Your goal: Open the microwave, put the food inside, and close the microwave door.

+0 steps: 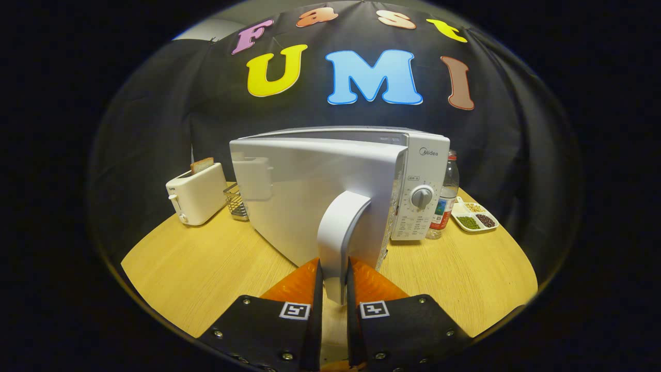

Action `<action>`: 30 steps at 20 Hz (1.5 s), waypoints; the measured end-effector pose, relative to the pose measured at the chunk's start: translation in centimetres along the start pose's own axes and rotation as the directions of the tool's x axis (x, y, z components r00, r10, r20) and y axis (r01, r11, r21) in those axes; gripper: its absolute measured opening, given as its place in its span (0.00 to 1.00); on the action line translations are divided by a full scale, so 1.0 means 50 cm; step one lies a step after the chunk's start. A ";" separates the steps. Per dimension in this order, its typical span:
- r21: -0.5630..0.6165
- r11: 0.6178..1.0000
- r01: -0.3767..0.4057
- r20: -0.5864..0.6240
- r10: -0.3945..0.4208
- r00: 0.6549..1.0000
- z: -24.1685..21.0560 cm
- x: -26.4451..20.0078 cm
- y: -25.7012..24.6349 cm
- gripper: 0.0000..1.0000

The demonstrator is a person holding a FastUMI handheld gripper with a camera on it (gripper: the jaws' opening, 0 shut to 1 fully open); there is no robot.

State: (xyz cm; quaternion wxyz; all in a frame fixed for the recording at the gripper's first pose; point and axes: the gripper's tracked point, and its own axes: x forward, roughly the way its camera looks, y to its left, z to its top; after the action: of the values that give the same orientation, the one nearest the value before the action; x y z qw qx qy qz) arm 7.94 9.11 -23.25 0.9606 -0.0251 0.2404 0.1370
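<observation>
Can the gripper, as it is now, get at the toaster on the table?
Probably not: the gripper is shut on the door handle, and the half-open microwave door stands between it and the toaster.

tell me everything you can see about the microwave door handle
The white curved plastic door handle is a smooth, arched bar fixed to the outer face of the white microwave door, near the edge by the control panel. The door stands partly open, swung out from the oven body towards the camera. The handle's lower end sits between the two fingers of the gripper, which close on it from both sides, above the round wooden table.
</observation>
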 end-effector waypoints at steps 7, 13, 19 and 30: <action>-0.027 0.999 0.017 -0.035 -0.018 0.999 -0.037 -0.057 0.088 0.21; -0.044 0.999 0.024 -0.041 -0.025 0.999 -0.069 -0.101 0.167 0.21; -0.037 0.999 0.007 -0.031 -0.008 0.999 -0.088 -0.129 0.258 0.21; -0.093 0.990 -0.108 -0.050 0.103 0.993 -0.130 -0.152 0.456 0.21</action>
State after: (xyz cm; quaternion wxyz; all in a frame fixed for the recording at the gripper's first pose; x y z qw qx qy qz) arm -7.72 28.37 -25.02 0.9440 -0.0615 0.2562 0.1985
